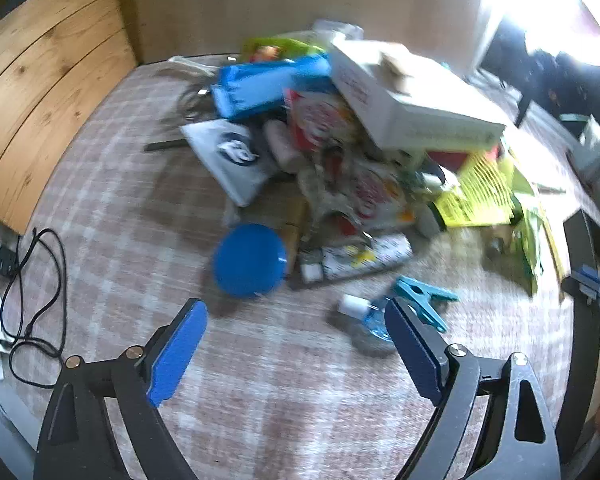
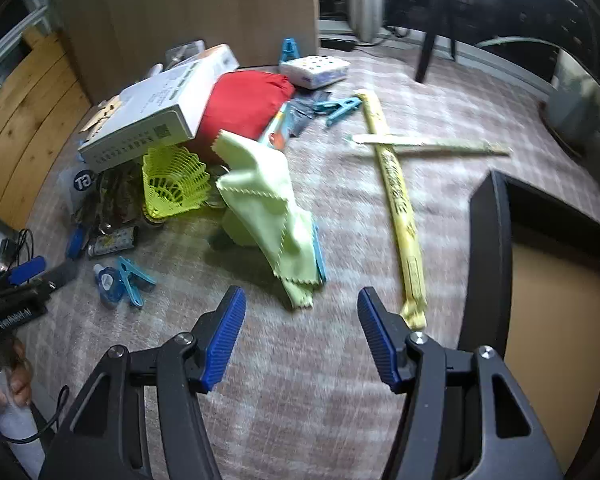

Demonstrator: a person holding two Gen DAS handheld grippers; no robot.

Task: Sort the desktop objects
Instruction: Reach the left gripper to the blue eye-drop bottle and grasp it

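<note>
sorting appears barely begun: the pile [image 1: 340,140] of boxes, packets and a yellow basket [image 2: 172,184] remains heaped on the worktop [image 1: 260,380]. the left tongs [image 1: 296,328] stand apart and empty, with the blue disc [image 1: 250,260] just beyond and a teal clip [image 1: 424,300] beside the right pad. the right tongs [image 2: 302,312] stand apart and empty, near the green cloth [image 2: 268,208] and the yellow packet [image 2: 396,196].
</note>
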